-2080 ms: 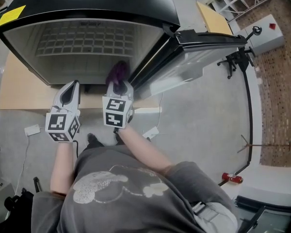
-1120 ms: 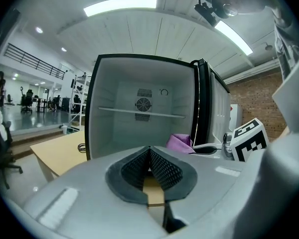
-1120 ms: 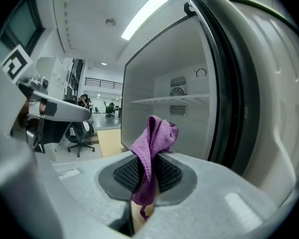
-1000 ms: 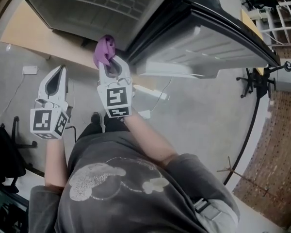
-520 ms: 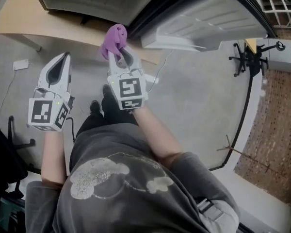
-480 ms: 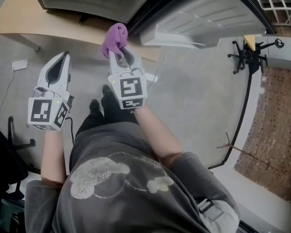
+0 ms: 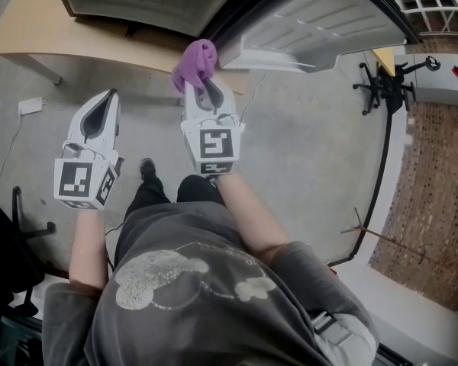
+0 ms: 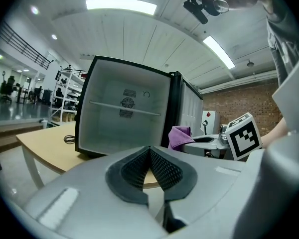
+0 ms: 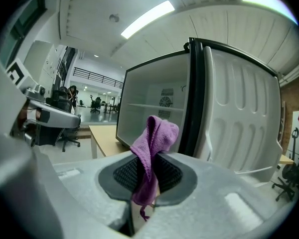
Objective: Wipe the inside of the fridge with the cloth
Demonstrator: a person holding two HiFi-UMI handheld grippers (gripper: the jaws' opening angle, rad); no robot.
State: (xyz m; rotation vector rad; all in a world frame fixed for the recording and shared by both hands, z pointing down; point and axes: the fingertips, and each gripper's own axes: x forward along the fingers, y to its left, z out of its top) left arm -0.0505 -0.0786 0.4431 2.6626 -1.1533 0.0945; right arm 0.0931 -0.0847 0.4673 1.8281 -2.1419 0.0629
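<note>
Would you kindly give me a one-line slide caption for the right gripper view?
The right claw shut on the purple cloth, facing the open fridge on its table.

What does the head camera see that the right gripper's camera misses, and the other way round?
Only the head view shows the person's grey shirt, forearms and the marker cube on top of the right gripper. Only the right gripper view shows the fridge's white inside with its shelf and back vent, plus the ceiling light. Both show the purple cloth clamped in the right gripper's jaws and the open fridge door.
</note>
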